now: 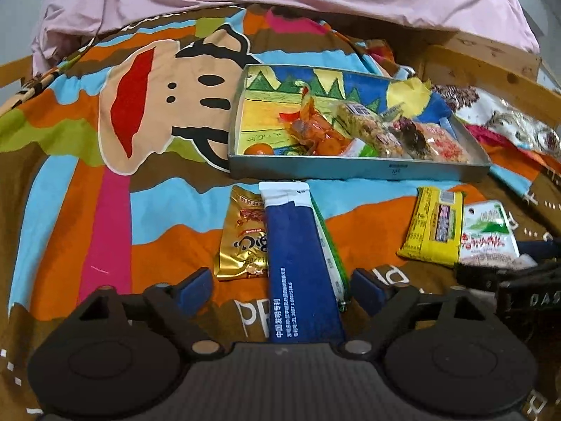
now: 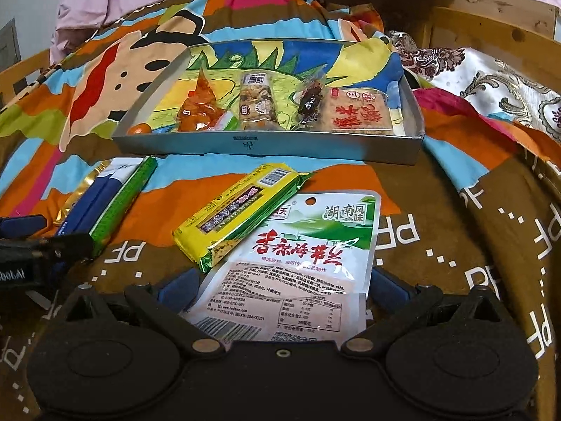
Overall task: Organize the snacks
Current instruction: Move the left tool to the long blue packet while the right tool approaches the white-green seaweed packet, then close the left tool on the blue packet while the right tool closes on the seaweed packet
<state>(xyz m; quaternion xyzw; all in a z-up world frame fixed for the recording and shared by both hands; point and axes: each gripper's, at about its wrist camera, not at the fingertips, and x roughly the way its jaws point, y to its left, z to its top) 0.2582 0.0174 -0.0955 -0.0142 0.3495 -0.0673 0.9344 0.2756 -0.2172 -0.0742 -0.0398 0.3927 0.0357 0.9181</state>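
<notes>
Left wrist view: left gripper (image 1: 282, 286) hung spread over blue packet (image 1: 298, 263) on bedspread (image 1: 157, 242), pads clear of it; gold pouch (image 1: 242, 235) just beside. Grab step; next called for closing.

Right wrist view: right gripper (image 2: 282, 282) spread around white seaweed pouch (image 2: 298, 263), yellow bar (image 2: 238, 210) overlapping. Tray (image 2: 266, 147) beyond, partly filled.

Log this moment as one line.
left hand-held gripper: astride blue-and-white packet | right hand-held gripper: astride white-and-green pouch | grey snack tray: part-filled
</notes>
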